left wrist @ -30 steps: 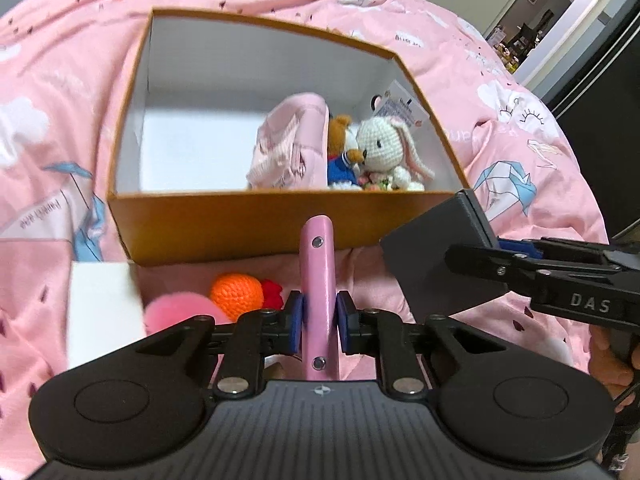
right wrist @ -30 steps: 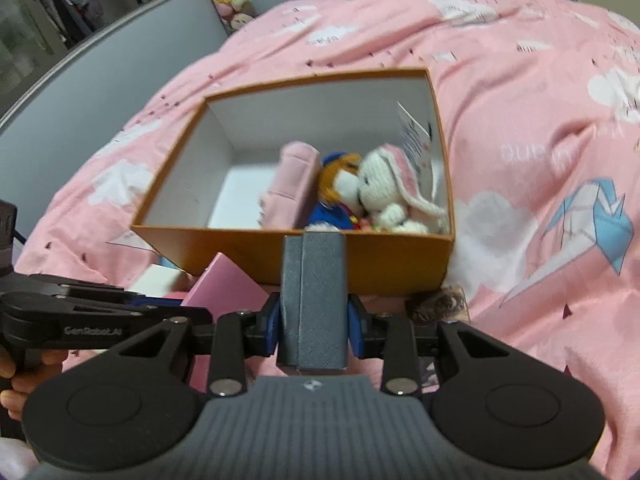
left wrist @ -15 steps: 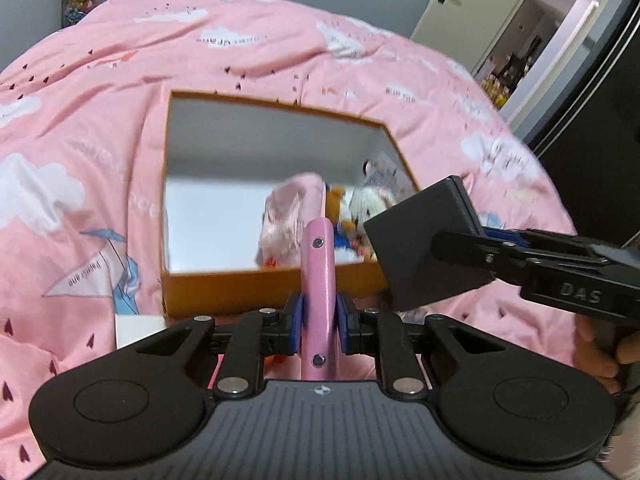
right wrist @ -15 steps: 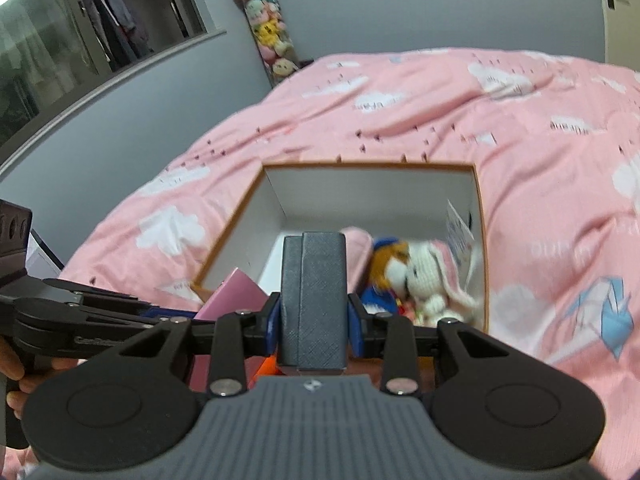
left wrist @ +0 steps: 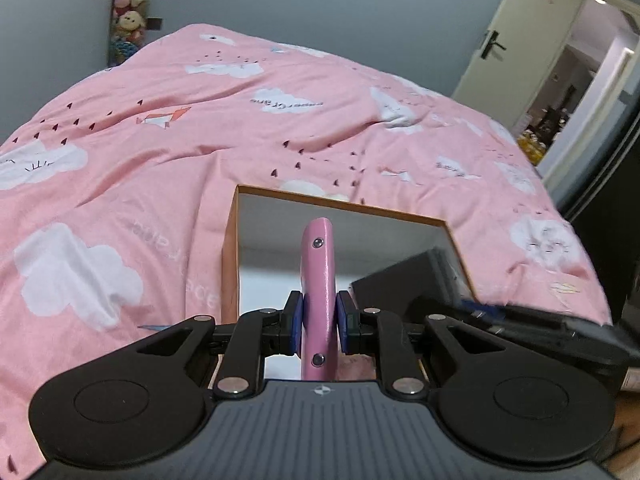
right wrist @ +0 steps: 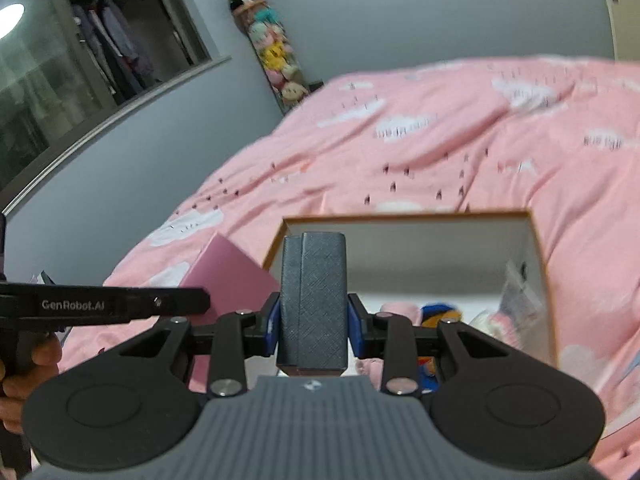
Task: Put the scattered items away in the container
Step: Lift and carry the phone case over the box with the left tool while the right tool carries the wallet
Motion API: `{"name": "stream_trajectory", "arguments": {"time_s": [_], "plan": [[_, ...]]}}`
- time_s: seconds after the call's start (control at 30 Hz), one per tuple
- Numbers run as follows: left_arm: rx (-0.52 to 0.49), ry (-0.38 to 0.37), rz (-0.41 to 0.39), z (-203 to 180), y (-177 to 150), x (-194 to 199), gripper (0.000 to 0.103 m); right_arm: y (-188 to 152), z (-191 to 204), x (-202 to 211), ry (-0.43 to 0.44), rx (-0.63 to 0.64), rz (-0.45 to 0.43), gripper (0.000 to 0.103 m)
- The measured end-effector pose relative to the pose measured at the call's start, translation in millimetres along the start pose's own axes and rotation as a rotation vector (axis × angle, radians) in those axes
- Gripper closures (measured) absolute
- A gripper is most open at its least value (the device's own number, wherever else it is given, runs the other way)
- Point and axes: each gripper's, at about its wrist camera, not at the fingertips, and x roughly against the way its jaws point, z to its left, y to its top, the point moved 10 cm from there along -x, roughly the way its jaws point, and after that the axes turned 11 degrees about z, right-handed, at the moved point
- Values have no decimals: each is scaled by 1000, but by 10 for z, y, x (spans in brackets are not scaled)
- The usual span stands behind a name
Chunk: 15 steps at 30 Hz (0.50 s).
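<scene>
Clamping a flat pink case (left wrist: pixel 318 292) on its thin edge, the left gripper (left wrist: pixel 319 322) hangs above the near side of the cardboard box (left wrist: pixel 230 264), with both blue fingers (left wrist: pixel 295 322) pressed against the case's sides. The right gripper (right wrist: pixel 313 328) is likewise clenched on a thicker grey textured case (right wrist: pixel 313 300), held upright between its pads over the near edge of the same box (right wrist: pixel 546 280). From the right wrist view, the pink case (right wrist: pixel 232 276) shows as a broad slab in the left gripper (right wrist: pixel 168 306) just beside the box's left corner, and a hand (right wrist: pixel 24 376) grips that tool's handle at the frame's left edge. Inside the box, along its right part, lie soft toys (right wrist: pixel 438 316), blurred, and a paper tag (right wrist: pixel 520 284) leans on the right wall. The box sits on a bed with a pink cloud-print quilt (left wrist: pixel 140 168). A hanging column of plush toys (right wrist: pixel 276 60) stands against the grey wall behind.
</scene>
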Motion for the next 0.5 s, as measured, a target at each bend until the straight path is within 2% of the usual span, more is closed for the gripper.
{"name": "stream_trajectory", "arguments": {"time_s": [0.23,0.5], "plan": [[6,54,74,80,-135,-533,83,-164,-177,-540,-14,-96,112,67],[12,90,131,187,-240,-789,83,-293,-239,-838,-23,-115,192,67]]}}
